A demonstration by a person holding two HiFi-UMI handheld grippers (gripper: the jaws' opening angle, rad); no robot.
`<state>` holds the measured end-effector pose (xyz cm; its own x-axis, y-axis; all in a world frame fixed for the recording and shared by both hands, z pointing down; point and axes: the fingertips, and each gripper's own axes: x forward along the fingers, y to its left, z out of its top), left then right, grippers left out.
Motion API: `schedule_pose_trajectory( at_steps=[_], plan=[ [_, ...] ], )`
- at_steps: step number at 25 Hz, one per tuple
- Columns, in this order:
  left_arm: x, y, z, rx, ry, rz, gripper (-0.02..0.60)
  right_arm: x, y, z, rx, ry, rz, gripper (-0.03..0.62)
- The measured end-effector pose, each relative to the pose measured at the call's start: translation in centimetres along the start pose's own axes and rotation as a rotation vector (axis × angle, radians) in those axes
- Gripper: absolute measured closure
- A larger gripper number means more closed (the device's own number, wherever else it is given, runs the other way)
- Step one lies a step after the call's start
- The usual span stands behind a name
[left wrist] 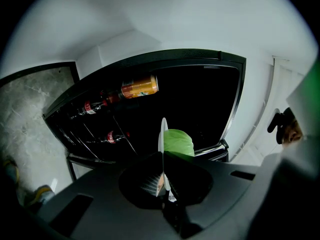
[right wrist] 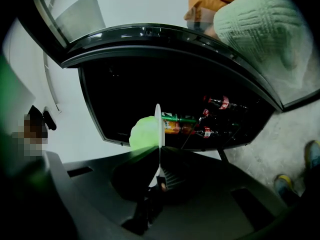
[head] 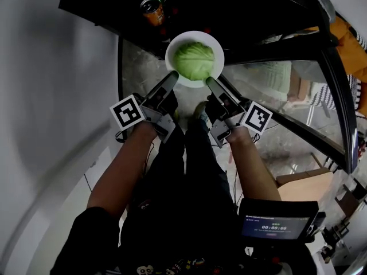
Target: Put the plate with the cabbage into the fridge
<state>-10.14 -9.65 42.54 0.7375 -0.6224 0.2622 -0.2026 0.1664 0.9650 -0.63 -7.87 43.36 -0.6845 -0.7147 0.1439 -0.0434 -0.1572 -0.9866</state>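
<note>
Grey speckled floor (head: 143, 67) and a white wall frame a black fridge (head: 246, 7). Its dark inside is open at the top of the head view, and its glass door (head: 298, 90) is swung out to the right. An orange drinks can (head: 153, 11) and red-labelled cola bottles (left wrist: 92, 106) sit on wire shelves toward the opening's left side. Just in front of the opening hangs a white round plate (head: 195, 36) bearing a pale green cabbage (head: 195, 61). The left gripper (head: 170, 78) pinches the plate's lower-left rim and the right gripper (head: 210, 83) its lower-right rim. Each pair of jaws is clamped tight on the thin edge.
</note>
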Motion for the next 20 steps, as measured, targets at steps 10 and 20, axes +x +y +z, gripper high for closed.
schedule_pose_trajectory(
  at_steps=[10, 20],
  plan=[
    [0.1, -0.6, 0.1, 0.040, 0.011, -0.056, 0.574, -0.4, 0.6, 0.1, -0.066, -0.034, 0.004, 0.580],
    [0.0, -1.8, 0.1, 0.078, 0.013, -0.117, 0.573, -0.5, 1.8, 0.2, -0.122, -0.062, 0.024, 0.580]
  ],
)
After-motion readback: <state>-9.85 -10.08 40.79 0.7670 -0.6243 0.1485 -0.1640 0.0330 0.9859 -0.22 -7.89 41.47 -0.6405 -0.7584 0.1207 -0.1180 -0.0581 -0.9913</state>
